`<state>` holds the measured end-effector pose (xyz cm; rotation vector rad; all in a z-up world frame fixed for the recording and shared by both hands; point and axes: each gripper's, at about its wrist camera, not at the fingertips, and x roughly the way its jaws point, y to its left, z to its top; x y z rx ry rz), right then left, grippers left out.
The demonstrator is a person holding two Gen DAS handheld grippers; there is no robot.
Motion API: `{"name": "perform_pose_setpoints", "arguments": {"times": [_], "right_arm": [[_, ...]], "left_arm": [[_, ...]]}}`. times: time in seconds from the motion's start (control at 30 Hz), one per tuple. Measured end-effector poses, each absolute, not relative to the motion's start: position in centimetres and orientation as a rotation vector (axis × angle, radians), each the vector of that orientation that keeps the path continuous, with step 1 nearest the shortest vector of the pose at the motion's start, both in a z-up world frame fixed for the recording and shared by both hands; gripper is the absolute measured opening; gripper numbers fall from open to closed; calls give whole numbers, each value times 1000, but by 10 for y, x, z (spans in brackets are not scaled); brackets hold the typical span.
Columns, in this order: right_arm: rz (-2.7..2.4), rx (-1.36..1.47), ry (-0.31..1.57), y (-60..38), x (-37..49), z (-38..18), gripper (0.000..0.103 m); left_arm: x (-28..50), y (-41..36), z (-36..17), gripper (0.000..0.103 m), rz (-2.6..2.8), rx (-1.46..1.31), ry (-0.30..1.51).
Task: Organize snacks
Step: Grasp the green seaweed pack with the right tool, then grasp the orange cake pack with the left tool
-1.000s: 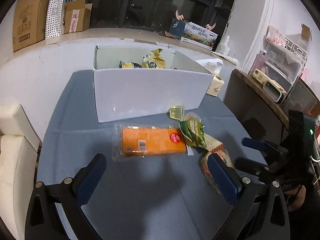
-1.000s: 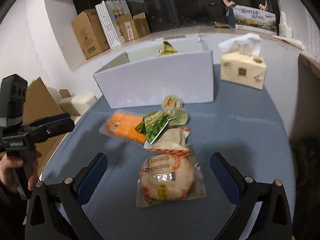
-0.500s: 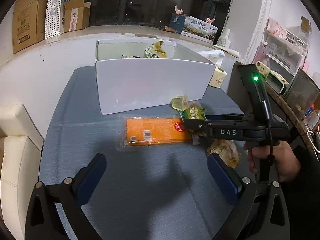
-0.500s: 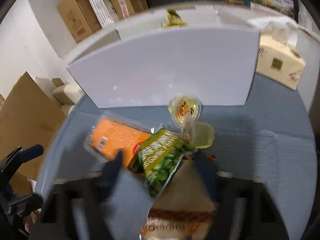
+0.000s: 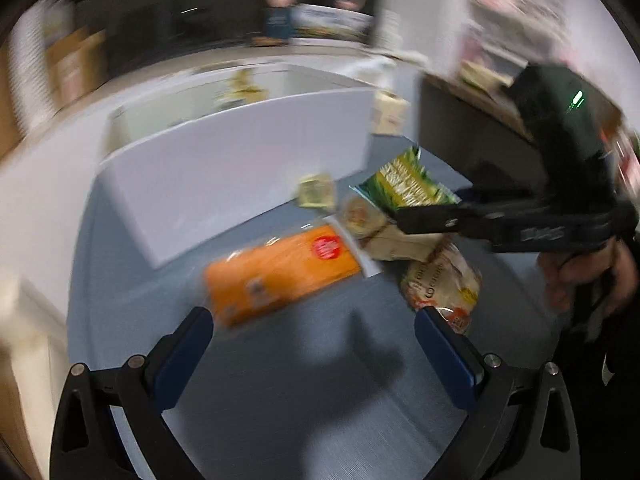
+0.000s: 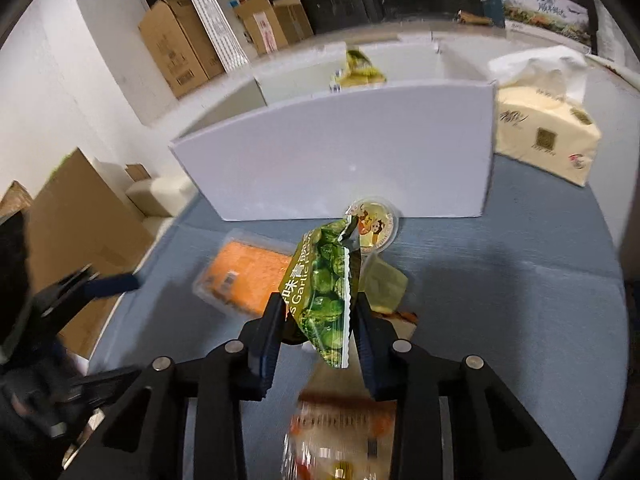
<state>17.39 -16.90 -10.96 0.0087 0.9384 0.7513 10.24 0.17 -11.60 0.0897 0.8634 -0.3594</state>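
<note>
R gripper (image 6: 318,312) clamped on green pea packet (image 6: 322,292), packet lifted off blue table (image 6: 520,320), in front of white box (image 6: 340,152). L gripper (image 5: 312,344) spread wide, empty, near orange pack (image 5: 280,276).

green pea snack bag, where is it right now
In the right wrist view the green pea snack bag is clamped in the right gripper, lifted before the white box, above the orange pack.
</note>
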Motion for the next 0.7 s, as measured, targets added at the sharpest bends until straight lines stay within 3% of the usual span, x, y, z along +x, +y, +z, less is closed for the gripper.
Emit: {"name": "perform_pose_setpoints", "arguments": {"times": [0.3,0.7], "right_arm": [[779,25,885,-220,135,-77,37],[809,56,855,-244,124,-60,37]], "left_arm": [[170,-31,-143,103,-632,424,994],[205,-35,-172,103,-779,592,1130]]}}
